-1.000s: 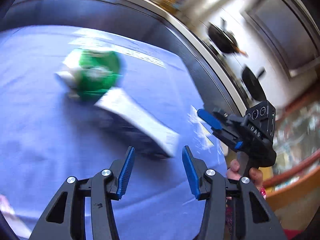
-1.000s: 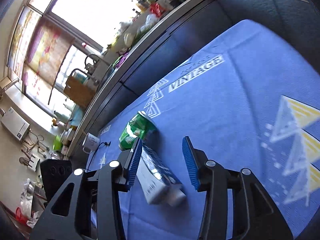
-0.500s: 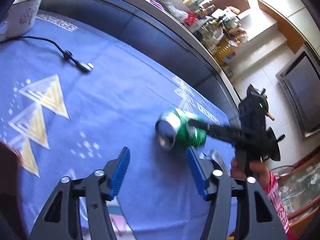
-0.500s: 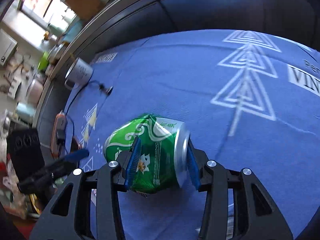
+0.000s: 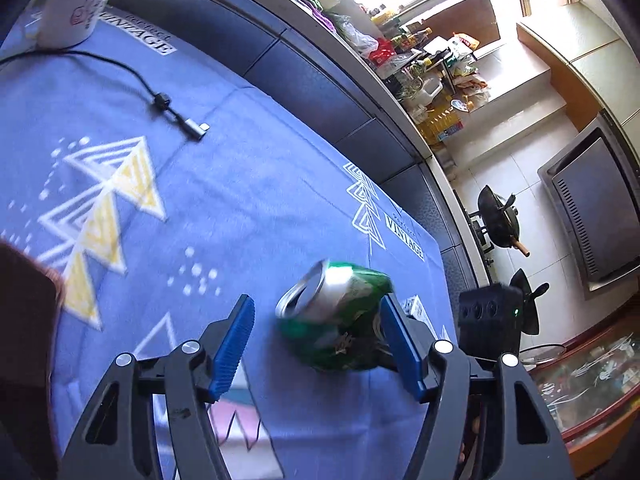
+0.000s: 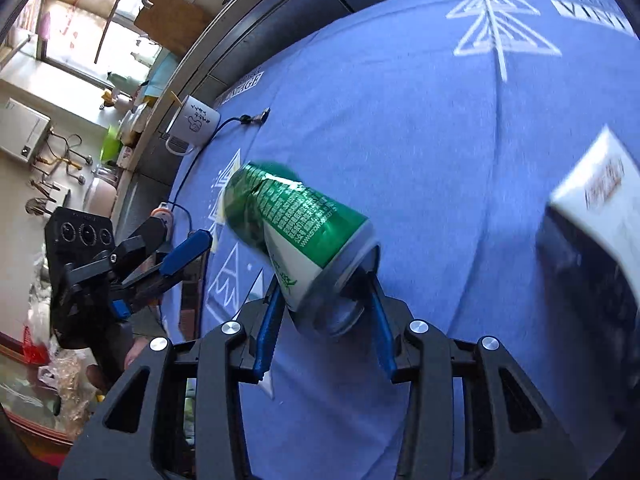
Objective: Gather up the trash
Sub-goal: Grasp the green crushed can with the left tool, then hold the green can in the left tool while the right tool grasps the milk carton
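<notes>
A dented green drink can [image 6: 296, 224] is held by its base end between the blue pads of my right gripper [image 6: 326, 312], lifted above the blue tablecloth [image 6: 420, 120]. The can also shows in the left wrist view [image 5: 340, 312], open top toward the camera, between my left gripper's fingers without touching the left pad. My left gripper [image 5: 320, 344] is open and empty; it shows in the right wrist view [image 6: 176, 256] to the left. A white and dark carton [image 6: 592, 208] lies on the cloth at the right.
A white mug [image 5: 76, 4] stands at the far left corner, with a black cable [image 5: 160, 100] trailing from it across the cloth. A dark object [image 5: 24, 320] sits at the left edge. The table's dark rim [image 5: 320, 76] runs behind.
My right gripper has closed on the green can and lifted it off the cloth, tilting it. The left gripper has come closer to the can.
</notes>
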Action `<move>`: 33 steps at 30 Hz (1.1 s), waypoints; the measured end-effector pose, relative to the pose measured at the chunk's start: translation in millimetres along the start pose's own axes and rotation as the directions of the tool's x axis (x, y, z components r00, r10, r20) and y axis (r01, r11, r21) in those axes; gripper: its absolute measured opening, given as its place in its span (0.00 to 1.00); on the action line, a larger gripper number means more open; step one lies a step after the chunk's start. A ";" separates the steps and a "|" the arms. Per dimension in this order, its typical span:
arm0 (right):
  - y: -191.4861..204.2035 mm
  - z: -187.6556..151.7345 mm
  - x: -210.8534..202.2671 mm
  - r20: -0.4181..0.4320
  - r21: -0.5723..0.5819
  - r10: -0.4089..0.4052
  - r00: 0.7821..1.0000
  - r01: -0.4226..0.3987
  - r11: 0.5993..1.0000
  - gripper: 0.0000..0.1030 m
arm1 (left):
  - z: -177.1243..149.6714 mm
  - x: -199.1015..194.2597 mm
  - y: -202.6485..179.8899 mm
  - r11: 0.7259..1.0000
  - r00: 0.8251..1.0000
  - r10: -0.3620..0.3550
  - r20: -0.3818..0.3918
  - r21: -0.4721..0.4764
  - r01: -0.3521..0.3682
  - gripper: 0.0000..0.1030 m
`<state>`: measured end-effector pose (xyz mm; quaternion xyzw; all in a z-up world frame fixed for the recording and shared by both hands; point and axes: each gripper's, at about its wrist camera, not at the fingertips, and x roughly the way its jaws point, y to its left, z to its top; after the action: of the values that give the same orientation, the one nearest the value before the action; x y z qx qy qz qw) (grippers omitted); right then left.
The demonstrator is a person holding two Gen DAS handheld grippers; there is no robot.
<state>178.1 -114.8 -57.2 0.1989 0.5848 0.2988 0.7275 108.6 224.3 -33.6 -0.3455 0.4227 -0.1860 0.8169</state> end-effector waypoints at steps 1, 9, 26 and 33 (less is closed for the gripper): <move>2.5 -11.6 -3.1 -0.006 0.011 0.041 0.999 -0.041 0.999 0.39 | -5.2 -4.3 1.3 1.000 1.000 -0.005 -0.001 -0.005 0.005 0.64; 8.3 -26.2 -62.4 0.205 -0.081 -0.038 0.978 0.056 0.995 0.44 | -42.8 4.0 10.4 0.995 0.994 -0.068 -0.090 -0.082 0.060 0.64; -9.6 -5.9 -10.2 0.149 -0.027 -0.110 0.983 0.116 0.993 0.22 | -30.2 77.8 -3.5 0.969 0.968 -0.213 -0.131 -0.157 0.192 0.28; -3.1 -50.5 -90.4 0.390 -0.101 -0.149 0.909 0.203 0.974 0.43 | -35.0 72.9 4.6 0.967 0.964 -0.225 -0.145 -0.156 0.202 0.11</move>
<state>117.3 -180.5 -5.0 0.1481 0.4261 0.2275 0.8630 121.8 169.7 -92.0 -0.4292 0.4596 -0.2704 0.7290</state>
